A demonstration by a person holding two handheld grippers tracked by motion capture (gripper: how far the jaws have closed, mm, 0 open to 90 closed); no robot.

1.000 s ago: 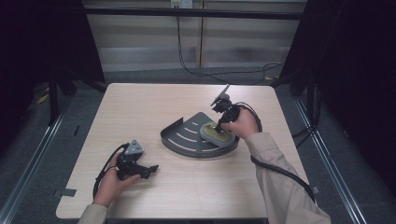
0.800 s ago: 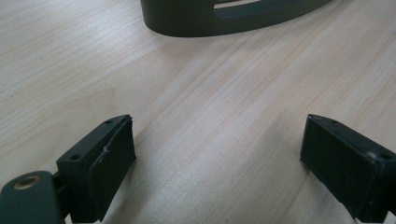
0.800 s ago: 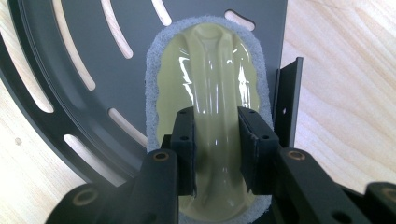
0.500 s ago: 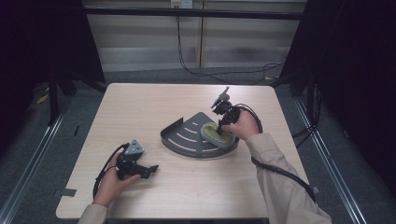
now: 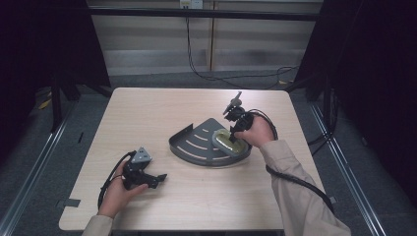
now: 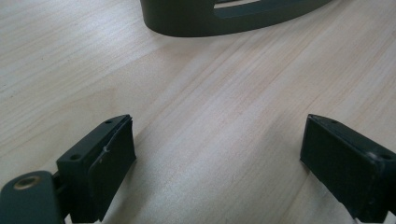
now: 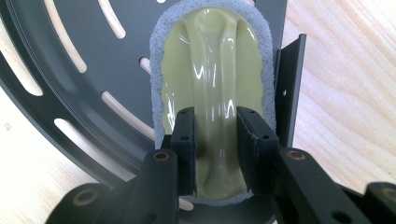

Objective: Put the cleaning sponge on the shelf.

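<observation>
A dark grey quarter-round shelf tray (image 5: pixel 192 147) with slots lies at the table's middle. In its right corner rests a scrubber (image 5: pixel 222 139) with a yellow-green glossy handle and a grey pad. My right gripper (image 5: pixel 231 139) points down into the tray. In the right gripper view that gripper (image 7: pixel 216 119) is shut on the raised ridge of the scrubber (image 7: pixel 215 60), which lies flat on the tray (image 7: pixel 84 42). My left gripper (image 5: pixel 158 178) rests at the front left of the table. Its jaws stand wide open over bare wood in the left gripper view (image 6: pixel 217 158), with the tray wall (image 6: pixel 201 21) farther off.
The light wooden table (image 5: pixel 147 113) has bare wood around the tray. A black cable (image 5: pixel 295 182) trails from the right gripper along the sleeve. Dark floor and metal rails surround the table, and cables (image 5: pixel 231 78) lie on the floor behind it.
</observation>
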